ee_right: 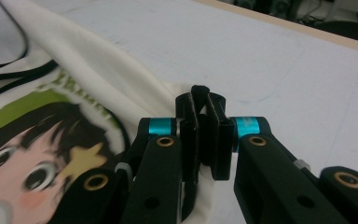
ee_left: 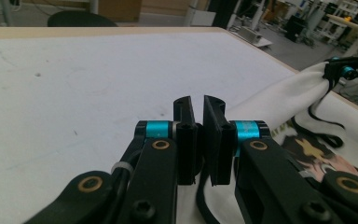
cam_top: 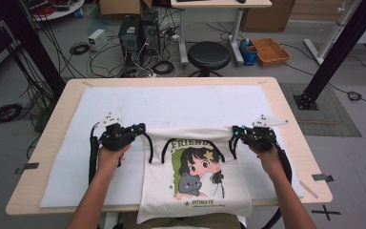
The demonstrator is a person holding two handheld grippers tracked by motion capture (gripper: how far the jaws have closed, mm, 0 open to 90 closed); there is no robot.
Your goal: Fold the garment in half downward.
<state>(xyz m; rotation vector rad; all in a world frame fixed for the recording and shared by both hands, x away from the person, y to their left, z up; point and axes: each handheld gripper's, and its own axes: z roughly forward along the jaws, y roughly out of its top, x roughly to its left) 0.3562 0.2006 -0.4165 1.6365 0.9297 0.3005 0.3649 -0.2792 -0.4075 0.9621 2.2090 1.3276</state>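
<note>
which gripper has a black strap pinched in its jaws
The right gripper: a black strap of the tote bag sticks up between its shut jaws. The left gripper pinches only the bag's white cloth.

Tote bag (cam_top: 193, 179): lower edge running past the table's near side, hiding. Printed word's end folding under beside right gripper (cam_top: 242, 132).

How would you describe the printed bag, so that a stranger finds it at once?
On the wooden table lies a white mat. At its near edge, between the left gripper and right gripper, lies the cream tote bag, bearing a cartoon girl and black straps.
</note>
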